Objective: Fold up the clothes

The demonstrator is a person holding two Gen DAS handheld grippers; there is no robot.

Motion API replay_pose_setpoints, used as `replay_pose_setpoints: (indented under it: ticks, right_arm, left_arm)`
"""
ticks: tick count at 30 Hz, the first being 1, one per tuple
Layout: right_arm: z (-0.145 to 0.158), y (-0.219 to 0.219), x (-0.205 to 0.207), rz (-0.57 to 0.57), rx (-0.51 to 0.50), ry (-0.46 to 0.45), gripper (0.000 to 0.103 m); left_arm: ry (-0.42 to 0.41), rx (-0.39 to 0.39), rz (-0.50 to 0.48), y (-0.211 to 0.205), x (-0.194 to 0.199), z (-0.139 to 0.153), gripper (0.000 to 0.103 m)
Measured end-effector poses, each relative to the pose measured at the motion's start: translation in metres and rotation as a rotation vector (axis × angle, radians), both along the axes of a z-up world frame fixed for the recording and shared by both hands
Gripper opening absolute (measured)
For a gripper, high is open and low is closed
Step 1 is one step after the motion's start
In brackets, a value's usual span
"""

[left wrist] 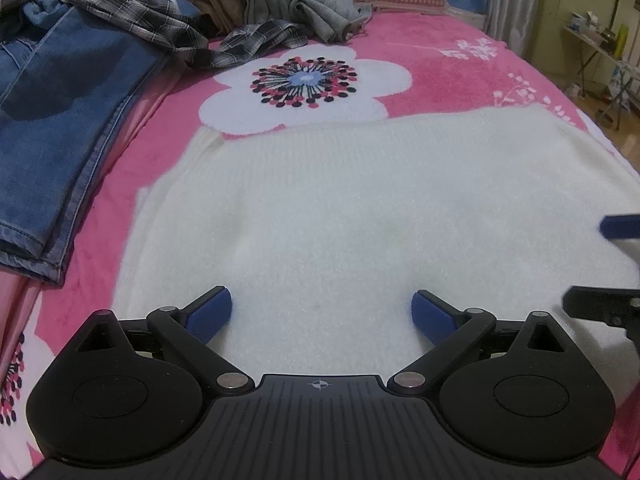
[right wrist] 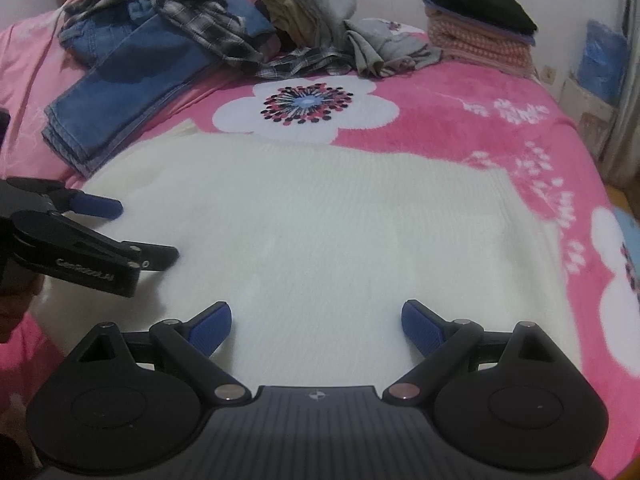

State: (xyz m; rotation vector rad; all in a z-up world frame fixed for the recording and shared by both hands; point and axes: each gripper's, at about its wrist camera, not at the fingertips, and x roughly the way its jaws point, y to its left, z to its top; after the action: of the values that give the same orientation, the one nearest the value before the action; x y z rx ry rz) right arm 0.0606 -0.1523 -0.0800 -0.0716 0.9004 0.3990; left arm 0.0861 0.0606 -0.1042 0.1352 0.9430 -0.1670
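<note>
My left gripper (left wrist: 321, 314) stood with its blue pads spread wide and nothing between them, poised over the near edge of the white knit sweater (left wrist: 360, 208); my right gripper (right wrist: 316, 322) was just as wide and just as empty, over the same near edge farther along. In the right wrist view the left gripper showed at nine o'clock, its fingers apart above the sweater's left part. The sweater, one piece, lay flat across the pink blanket (right wrist: 460, 120), filling the middle of both views, with a single large white flower print (right wrist: 306, 106) just beyond its far edge at twelve o'clock. At about ten o'clock one pair of blue jeans (right wrist: 120, 88) lay stretched out, its near hem just beside the sweater's corner. Over the jeans' far end a plaid shirt (right wrist: 200, 20) was draped, and at twelve o'clock sat a crumpled heap of grey and tan garments (right wrist: 320, 16); I could not count the pieces in it. At one o'clock a folded stack (right wrist: 480, 32) rested by the wall, a black piece on top of pink patterned ones. No bins or baskets showed.
</note>
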Motion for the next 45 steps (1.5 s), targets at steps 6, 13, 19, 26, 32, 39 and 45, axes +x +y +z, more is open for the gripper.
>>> replay_pose_setpoints:
  ticks: [6, 13, 19, 26, 32, 39, 45]
  right_arm:
    - [0.000, -0.001, -0.021, -0.027, 0.000, 0.018, 0.094]
    - [0.004, 0.003, -0.032, -0.020, -0.028, -0.016, 0.093]
    - [-0.015, 0.005, -0.030, 0.003, -0.079, -0.042, 0.095]
    - [-0.020, 0.003, -0.032, 0.010, -0.065, -0.067, 0.097]
    - [-0.022, 0.001, -0.033, 0.014, -0.056, -0.076, 0.098]
    - [-0.022, 0.001, -0.035, 0.016, -0.056, -0.082, 0.098]
    - [-0.020, 0.002, -0.033, 0.016, -0.061, -0.072, 0.098]
  left_arm:
    - [0.001, 0.001, 0.001, 0.000, 0.000, 0.000, 0.098]
    - [-0.001, 0.006, 0.007, -0.002, -0.001, -0.001, 0.099]
    - [0.000, 0.003, 0.010, -0.002, -0.001, -0.001, 0.099]
    - [0.004, -0.019, 0.005, 0.000, 0.001, 0.005, 0.100]
    - [-0.026, -0.020, -0.072, -0.014, -0.022, 0.018, 0.100]
    - [-0.012, 0.025, -0.094, -0.022, -0.041, 0.002, 0.103]
    - [0.003, 0.009, -0.072, -0.019, -0.040, 0.000, 0.103]
